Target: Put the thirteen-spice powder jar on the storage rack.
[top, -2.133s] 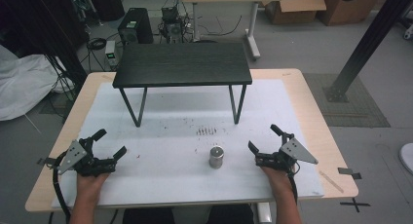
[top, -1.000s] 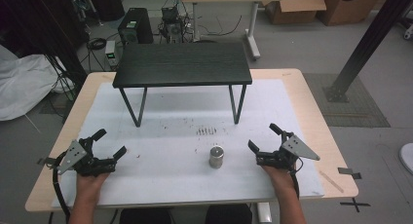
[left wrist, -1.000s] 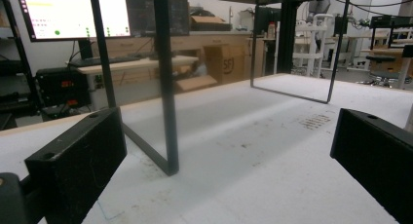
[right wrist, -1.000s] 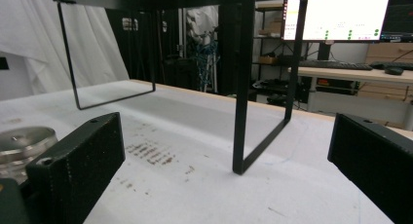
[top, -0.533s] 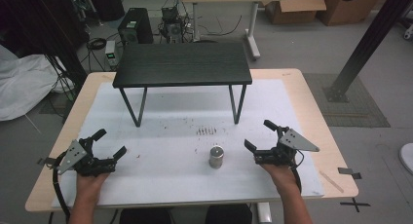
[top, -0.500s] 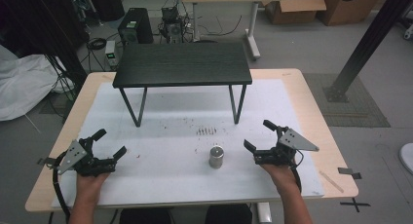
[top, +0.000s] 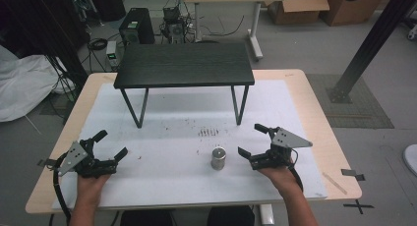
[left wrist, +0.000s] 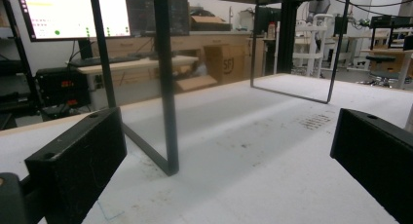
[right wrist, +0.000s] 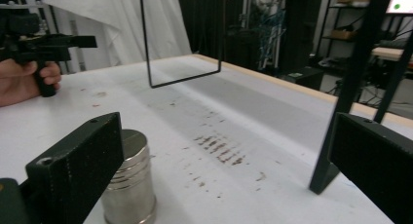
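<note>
A small silver metal cylinder [top: 218,158] stands upright on the white mat, near the front middle. My right gripper [top: 253,140] is open just to its right, jaws wide, nothing between them. In the right gripper view the cylinder [right wrist: 130,185] stands partly behind the left jaw, and the gripper [right wrist: 224,170] gapes over bare mat. My left gripper [top: 110,144] rests open at the front left, far from the cylinder. In its own view the left gripper [left wrist: 229,170] faces a leg of the black stand [left wrist: 165,87].
A low black table-shaped stand [top: 184,65] on thin metal legs sits at the back middle of the white mat [top: 187,182]. Dark specks [top: 207,132] mark the mat in front of it. The other hand and gripper [right wrist: 34,44] appear far off in the right gripper view.
My right gripper has slid a little left, toward the cylinder. The left gripper and the cylinder have stayed where they were.
</note>
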A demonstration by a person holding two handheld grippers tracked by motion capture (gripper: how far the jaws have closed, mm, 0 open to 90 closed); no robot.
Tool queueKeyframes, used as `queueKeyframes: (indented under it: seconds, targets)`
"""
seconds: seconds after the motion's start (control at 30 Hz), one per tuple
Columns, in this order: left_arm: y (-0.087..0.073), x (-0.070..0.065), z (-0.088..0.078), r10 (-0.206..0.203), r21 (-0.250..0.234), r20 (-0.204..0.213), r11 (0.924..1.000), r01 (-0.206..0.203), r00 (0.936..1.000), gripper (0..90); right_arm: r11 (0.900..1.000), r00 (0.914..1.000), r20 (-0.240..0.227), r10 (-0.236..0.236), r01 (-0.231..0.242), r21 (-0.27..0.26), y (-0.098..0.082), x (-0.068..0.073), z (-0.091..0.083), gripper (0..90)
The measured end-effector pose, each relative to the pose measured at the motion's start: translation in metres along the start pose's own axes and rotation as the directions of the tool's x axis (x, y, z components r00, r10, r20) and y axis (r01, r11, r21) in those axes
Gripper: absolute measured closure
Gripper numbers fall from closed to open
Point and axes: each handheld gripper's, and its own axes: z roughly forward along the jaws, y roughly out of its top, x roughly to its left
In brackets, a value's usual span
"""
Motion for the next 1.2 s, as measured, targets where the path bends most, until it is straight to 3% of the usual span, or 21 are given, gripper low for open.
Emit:
queueKeyframes:
  seconds: [0.17, 0.23, 0.43, 1.2]
  targets:
    - [0.000, 0.000, 0.000, 0.000, 0.000, 0.001, 1.0000, 0.000, 1.0000, 0.2, 1.000, 0.9987, -0.050, -0.001, 0.003, 0.031, 0.002, 0.005, 0.007, 0.0]
    - [0.000, 0.000, 0.000, 0.000, 0.000, 0.001, 1.0000, 0.000, 1.0000, 0.2, 0.999, 0.9954, -0.095, 0.009, -0.005, 0.049, 0.003, 0.007, 0.012, 0.0]
    - [0.000, 0.000, 0.000, 0.001, -0.001, 0.001, 1.0000, -0.001, 1.0000, 0.2, 0.997, 0.9906, -0.136, 0.013, -0.002, 0.082, 0.004, 0.011, 0.021, 0.0]
    - [0.000, 0.000, 0.000, 0.001, -0.001, 0.001, 1.0000, -0.001, 1.0000, 0.2, 0.980, 0.9717, -0.236, 0.017, 0.031, 0.197, 0.000, 0.024, 0.046, 0.0]
